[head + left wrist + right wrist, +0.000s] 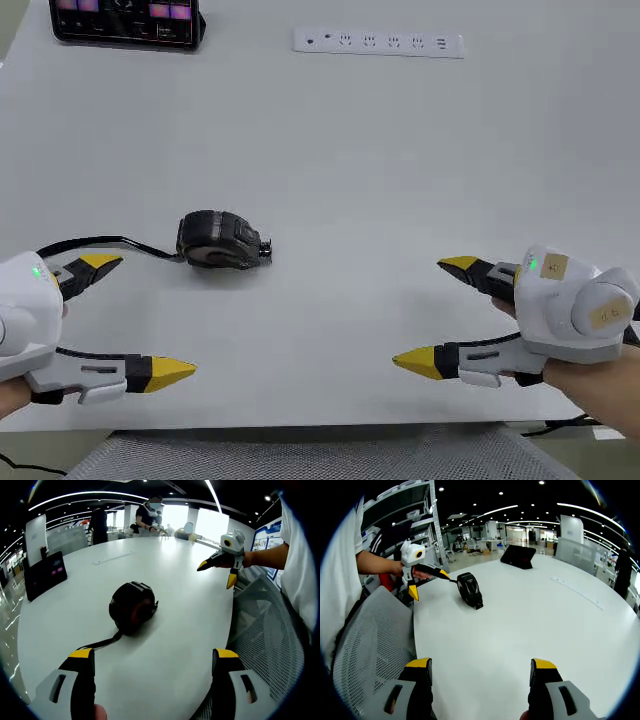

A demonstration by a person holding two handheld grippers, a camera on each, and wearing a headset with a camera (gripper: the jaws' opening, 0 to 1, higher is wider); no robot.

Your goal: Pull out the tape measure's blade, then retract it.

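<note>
The tape measure [215, 240] is seen on the worktop [360, 150], left of centre toward the near edge. Its long axis is laid along that edge, with the blade tip turned right and the strap [110, 243] trailed left. The left gripper [148, 316] and right gripper [422, 312] are held wide open, with nothing gripped.

Nothing written can be read here: no brand, no number, no word. The right gripper [418, 312] carries two small tan stickers [555, 266], each with a faint mark (too small to make out). The tablet [125, 20] shows pink and purple tiles, and any lettering on them is blurred. The tape measure [220, 240] shows no legible print on its dark case. The power strip [378, 42] has only tiny specks beside its sockets. Blue wall boards [260, 542] in the left gripper view carry illegible writing.
</note>
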